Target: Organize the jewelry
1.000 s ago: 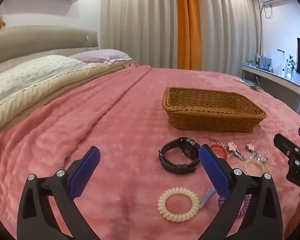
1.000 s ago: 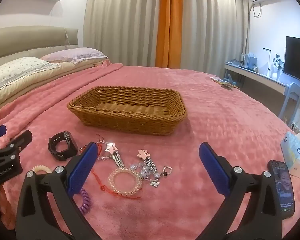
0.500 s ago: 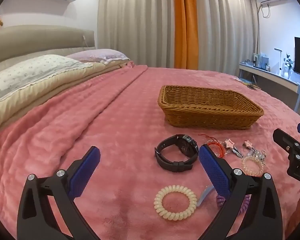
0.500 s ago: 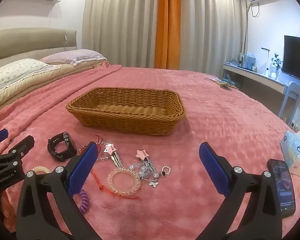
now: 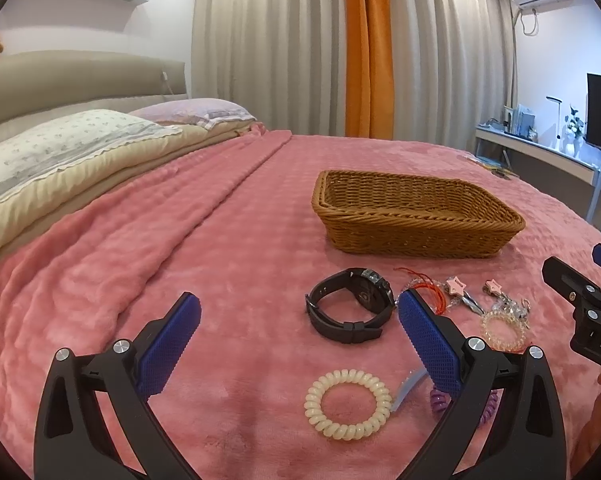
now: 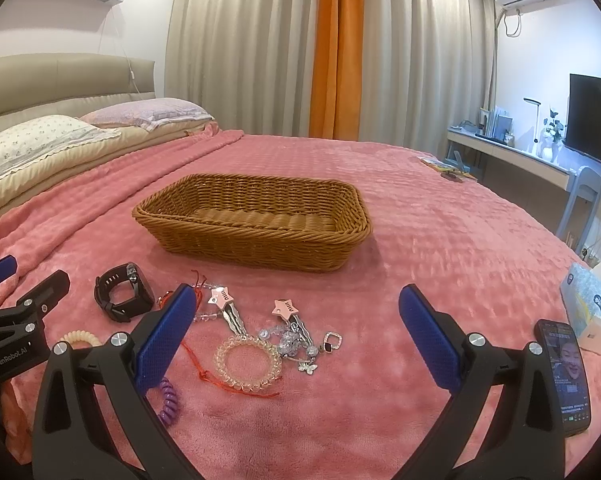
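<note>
Pink bedspread [image 6: 420, 240], wicker basket [image 6: 252, 236] looks empty; both grippers, left [image 5: 298, 330] and right [image 6: 296, 330], gaping, nothing held; I'd grab the black watch [image 5: 350, 306] first.

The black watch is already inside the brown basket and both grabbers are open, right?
Not quite. The black watch lies on the pink blanket in front of the brown basket, as the right wrist view shows. Both grabbers, left and right, are open.

On the pink blanket [image 5: 180, 264], the left gripper [image 5: 298, 326] hangs with its jaws wide apart and nothing between them. A cream coil hair tie [image 5: 347, 402] lies just ahead, a black watch [image 5: 350, 306] beyond it, then a wicker basket [image 5: 412, 232]. The right gripper [image 5: 580, 300] shows at the right edge.
</note>
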Available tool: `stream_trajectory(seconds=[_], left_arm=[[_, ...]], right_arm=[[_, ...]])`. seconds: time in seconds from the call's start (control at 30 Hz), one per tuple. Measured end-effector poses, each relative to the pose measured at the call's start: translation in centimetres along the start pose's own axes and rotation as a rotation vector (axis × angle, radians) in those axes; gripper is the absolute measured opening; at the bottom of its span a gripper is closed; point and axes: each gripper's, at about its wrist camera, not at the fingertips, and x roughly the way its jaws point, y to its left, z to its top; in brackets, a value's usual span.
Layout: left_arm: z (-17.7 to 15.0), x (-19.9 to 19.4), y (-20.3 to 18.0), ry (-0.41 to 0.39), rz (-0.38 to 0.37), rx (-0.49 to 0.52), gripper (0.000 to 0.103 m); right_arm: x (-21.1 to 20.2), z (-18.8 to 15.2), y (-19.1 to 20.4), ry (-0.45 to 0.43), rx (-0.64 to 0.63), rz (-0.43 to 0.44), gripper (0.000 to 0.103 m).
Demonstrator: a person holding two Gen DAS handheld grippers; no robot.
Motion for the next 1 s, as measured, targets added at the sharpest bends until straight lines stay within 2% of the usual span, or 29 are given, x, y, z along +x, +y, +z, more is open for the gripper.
stream_trajectory(seconds=[0.37,0.4,1.0], left_arm=[[-0.1,-0.7,-0.4,-0.001,-0.008,0.003,0.096],[0.0,0.3,-0.2,0.001,-0.004,0.004,0.096],[0.0,0.2,-0.3,0.003,-0.002,0.000,0.096]], right_arm=[[0.0,0.0,0.0,-0.003,0.000,0.001,0.097],[0.0,0.0,0.0,-0.003,0.000,0.000,0.097],[0.0,-0.1,0.0,-0.001,-0.002,-0.003,0.097]])
